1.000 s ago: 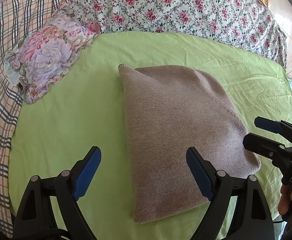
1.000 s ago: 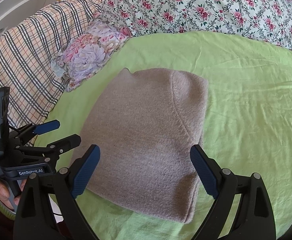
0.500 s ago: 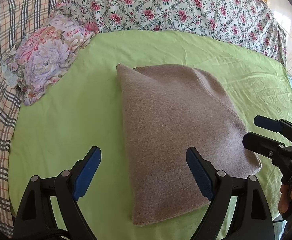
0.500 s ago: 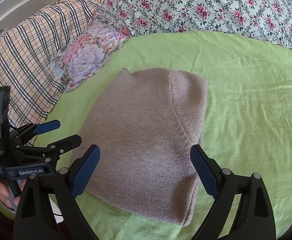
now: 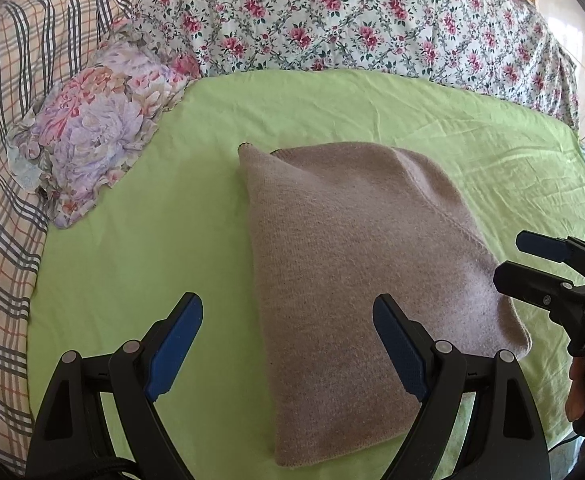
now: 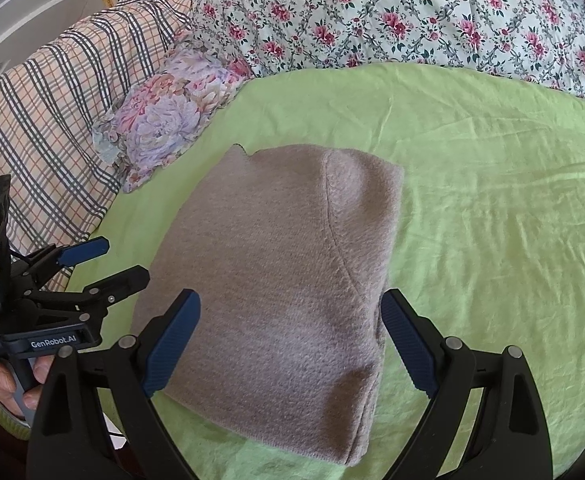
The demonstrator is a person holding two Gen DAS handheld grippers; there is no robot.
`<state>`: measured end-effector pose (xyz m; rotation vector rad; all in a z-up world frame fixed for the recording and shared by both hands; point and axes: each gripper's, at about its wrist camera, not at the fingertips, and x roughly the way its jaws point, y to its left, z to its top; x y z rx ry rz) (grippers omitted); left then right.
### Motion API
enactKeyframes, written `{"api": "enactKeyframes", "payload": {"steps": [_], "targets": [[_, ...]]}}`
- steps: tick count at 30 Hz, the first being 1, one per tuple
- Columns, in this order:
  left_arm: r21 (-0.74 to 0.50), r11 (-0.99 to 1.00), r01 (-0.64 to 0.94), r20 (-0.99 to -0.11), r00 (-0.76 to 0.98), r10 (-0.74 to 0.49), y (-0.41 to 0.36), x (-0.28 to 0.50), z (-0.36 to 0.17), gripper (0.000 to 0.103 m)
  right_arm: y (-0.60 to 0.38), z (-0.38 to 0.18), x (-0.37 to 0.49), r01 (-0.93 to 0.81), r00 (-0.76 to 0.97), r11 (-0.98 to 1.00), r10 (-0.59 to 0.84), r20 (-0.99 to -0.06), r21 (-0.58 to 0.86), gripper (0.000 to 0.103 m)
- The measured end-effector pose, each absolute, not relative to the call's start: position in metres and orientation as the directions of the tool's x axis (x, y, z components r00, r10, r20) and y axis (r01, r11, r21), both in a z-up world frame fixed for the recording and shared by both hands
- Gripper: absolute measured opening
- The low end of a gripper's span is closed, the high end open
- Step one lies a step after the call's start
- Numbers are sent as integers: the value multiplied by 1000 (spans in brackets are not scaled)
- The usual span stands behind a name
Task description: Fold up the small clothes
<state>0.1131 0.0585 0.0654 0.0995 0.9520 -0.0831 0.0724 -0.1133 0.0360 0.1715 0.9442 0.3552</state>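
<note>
A folded taupe knitted garment (image 5: pixel 356 264) lies flat on the green sheet (image 5: pixel 140 248); it also shows in the right wrist view (image 6: pixel 276 264). My left gripper (image 5: pixel 288 344) is open and empty, held above the garment's near left edge. It shows in the right wrist view (image 6: pixel 104 260) at the garment's left side. My right gripper (image 6: pixel 292 344) is open and empty above the garment's near end. It shows in the left wrist view (image 5: pixel 508 260) at the garment's right corner. Neither gripper touches the cloth.
A floral pillow (image 5: pixel 92 128) lies at the left of the sheet. A plaid blanket (image 5: pixel 4 160) runs along the left side. A rose-print quilt (image 5: pixel 352 16) bounds the far side. The green sheet (image 6: pixel 492 220) stretches to the right.
Both grippers have drawn back slightly from the garment and stay open. The garment has not moved.
</note>
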Motion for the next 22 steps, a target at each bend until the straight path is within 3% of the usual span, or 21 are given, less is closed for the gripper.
{"api": "enactKeyframes", "payload": {"steps": [22], "targets": [[34,994,107,-837,546,-30,58,118,58,88,-113,24,77,-216,506,927,375,-777,306,92]]}}
